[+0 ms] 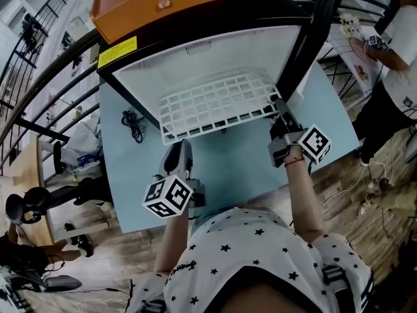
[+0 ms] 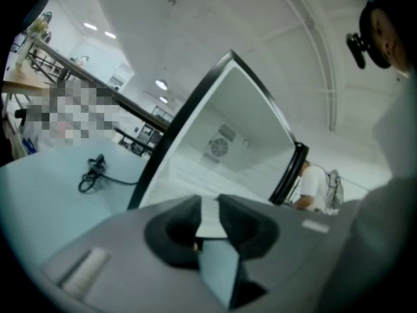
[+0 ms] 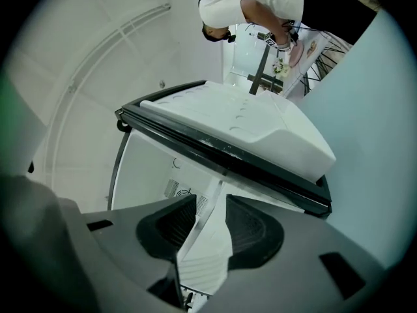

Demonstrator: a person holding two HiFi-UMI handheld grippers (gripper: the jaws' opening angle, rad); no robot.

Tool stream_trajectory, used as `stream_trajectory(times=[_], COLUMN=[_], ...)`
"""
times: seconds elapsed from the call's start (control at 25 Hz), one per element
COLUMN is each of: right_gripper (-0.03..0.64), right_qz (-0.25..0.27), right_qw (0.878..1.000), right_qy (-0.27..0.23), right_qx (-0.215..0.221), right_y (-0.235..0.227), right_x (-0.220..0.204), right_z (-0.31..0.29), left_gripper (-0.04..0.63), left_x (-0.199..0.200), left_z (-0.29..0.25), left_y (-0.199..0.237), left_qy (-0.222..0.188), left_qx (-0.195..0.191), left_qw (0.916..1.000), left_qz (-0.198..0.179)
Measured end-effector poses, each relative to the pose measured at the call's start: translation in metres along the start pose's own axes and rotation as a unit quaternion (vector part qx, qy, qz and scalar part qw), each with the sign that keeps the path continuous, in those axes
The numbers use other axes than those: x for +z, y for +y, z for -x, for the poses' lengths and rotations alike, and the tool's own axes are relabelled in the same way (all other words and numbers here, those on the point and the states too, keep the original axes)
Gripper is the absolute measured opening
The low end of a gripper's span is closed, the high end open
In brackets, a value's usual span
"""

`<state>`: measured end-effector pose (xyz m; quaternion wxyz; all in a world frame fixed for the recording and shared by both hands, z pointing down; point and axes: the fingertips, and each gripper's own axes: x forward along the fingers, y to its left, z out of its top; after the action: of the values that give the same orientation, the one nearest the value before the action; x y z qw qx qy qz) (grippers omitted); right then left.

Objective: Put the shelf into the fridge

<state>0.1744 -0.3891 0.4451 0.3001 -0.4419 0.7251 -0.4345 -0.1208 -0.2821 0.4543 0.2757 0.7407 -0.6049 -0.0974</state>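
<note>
Pinching shelf (image 1: 215,103) edge, left tongs (image 1: 177,146) and right tongs (image 1: 281,112) should push evenly, level, into fridge (image 1: 221,49) ahead of them.

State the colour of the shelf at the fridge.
White; the shelf is a wire grid, clearest in the head view.

We see a white wire-grid shelf (image 1: 218,103) set against the white interior of a black-framed fridge (image 1: 195,60). The fridge carries an orange top panel (image 1: 156,5) and a yellow label (image 1: 117,52). The pale blue worktop (image 1: 241,165) has a black coiled cable (image 1: 133,126) on its left. The grey left gripper (image 1: 182,145) and grey right gripper (image 1: 279,107) each bear a white cube patterned with black squares, and their jaws are black. The white shirt (image 1: 260,253) is dotted with black stars, and the floor (image 1: 111,253) shows brown wood grain.
</note>
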Motion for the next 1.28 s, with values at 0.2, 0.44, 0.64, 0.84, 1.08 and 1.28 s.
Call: stream_trajectory(times=[0.2,0.44,0.64,0.84,1.08,1.28], right_gripper=[0.149,0.073,0.040,0.032,0.025,0.025], right_qz=[0.077,0.309,0.424,0.515,0.536,0.531], right_qw=[0.996,0.946,0.898,0.847,0.833,0.837], right_qy=[0.050,0.095,0.118,0.127,0.126,0.121], right_qx=[0.008,-0.031,-0.026,-0.037,-0.045,-0.053], right_y=[0.009,0.029,0.047,0.053,0.052,0.049], right_x=[-0.025,-0.055,-0.083,-0.099,-0.104,-0.100], right_z=[0.019,0.030,0.025,0.016,0.012,-0.001], left_gripper=[0.084,0.083,0.083,0.083,0.084,0.084], left_x=[0.001,0.001,-0.001,-0.001,-0.002,0.002], left_z=[0.000,-0.001,0.000,-0.001,-0.001,-0.011], left_y=[0.000,0.001,0.002,0.001,0.002,0.004], left_qy=[0.002,0.006,0.010,0.012,0.016,0.013], left_qx=[-0.003,-0.007,-0.010,-0.012,-0.009,0.001], left_qw=[1.0000,1.0000,0.9999,0.9998,0.9996,0.9996], left_qz=[0.000,-0.003,-0.006,-0.011,-0.020,-0.027])
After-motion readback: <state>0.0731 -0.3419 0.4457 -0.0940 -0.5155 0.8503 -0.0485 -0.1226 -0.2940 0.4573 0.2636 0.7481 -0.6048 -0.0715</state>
